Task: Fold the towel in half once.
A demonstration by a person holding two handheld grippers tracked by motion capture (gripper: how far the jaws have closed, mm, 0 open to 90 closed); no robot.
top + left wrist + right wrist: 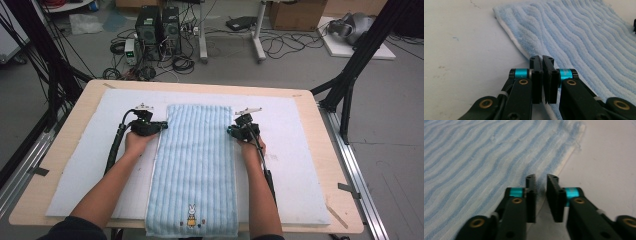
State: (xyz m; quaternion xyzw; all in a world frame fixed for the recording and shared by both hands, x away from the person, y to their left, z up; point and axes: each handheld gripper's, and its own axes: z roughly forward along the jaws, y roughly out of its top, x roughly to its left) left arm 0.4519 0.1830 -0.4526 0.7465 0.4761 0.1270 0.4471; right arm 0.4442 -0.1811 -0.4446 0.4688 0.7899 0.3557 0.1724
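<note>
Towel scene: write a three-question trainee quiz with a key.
1. True or false: the blue striped towel hangs over the table's near edge.
2. Which towel edge is the left gripper shut on: A its own side's long edge, B the far short edge?
3. What is embroidered near the towel's near end?

Key: 1 true. 2 A. 3 a rabbit.

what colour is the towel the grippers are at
Light blue ribbed cloth towel with wavy stripes, clearest in the left gripper view.
</note>
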